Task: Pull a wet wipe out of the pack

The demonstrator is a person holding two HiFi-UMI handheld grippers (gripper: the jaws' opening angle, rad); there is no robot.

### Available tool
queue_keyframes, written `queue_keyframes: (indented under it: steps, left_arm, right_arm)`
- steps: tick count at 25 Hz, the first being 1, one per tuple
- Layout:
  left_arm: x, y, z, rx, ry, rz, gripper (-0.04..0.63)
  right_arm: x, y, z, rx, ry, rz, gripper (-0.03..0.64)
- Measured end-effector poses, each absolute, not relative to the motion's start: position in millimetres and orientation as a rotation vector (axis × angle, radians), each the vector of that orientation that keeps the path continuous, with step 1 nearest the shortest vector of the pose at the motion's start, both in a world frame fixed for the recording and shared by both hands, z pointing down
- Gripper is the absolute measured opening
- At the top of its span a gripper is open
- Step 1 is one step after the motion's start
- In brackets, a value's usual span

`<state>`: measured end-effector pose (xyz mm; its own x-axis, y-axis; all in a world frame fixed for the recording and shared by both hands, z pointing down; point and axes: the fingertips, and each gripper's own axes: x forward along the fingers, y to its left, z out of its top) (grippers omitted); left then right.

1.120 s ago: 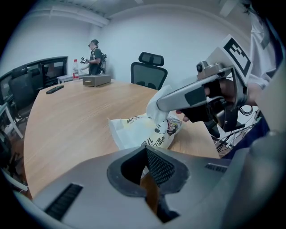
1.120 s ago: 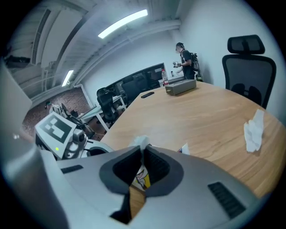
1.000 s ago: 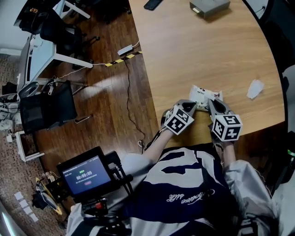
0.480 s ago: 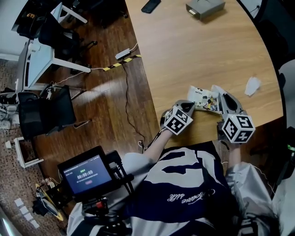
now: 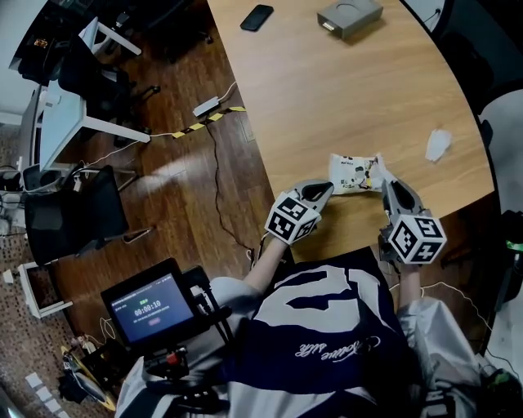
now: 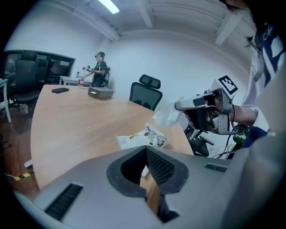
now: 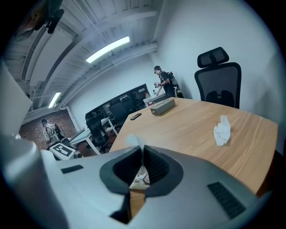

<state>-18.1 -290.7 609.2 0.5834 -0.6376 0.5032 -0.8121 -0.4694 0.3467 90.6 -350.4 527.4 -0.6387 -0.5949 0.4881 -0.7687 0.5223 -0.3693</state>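
Illumination is bright and even, supplied by ceiling strip lights. Shadows on the counter are soft and faint. A pale glare patch lies on the wood floor. The head view is sharp, with curved edges and darkened corners. Both gripper views show heavy fisheye bending and black rims. The left claw and right claw are soft, and the wet wipe is a pale blur.

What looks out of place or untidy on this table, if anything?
One crumpled white tissue lies loose on the table, near its right edge in the head view, apart from the pack. It looks like a discarded sheet. The phone and the grey box at the far end lie flat and look normal.
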Motion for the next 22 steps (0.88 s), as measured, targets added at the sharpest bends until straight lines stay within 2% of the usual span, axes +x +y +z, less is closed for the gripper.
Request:
queue_keyframes:
  steps: [11, 22]
  left_arm:
    - [-63, -251, 552, 2.415, -1.049, 0.353, 0.003]
    - [-45, -199, 555, 2.539, -0.764, 0.369, 0.003]
  right_arm:
    - [77, -288, 505, 1.368, -2.442, 0.825, 0.009]
    - [102, -183, 512, 1.67, -2.283, 0.818, 0.009]
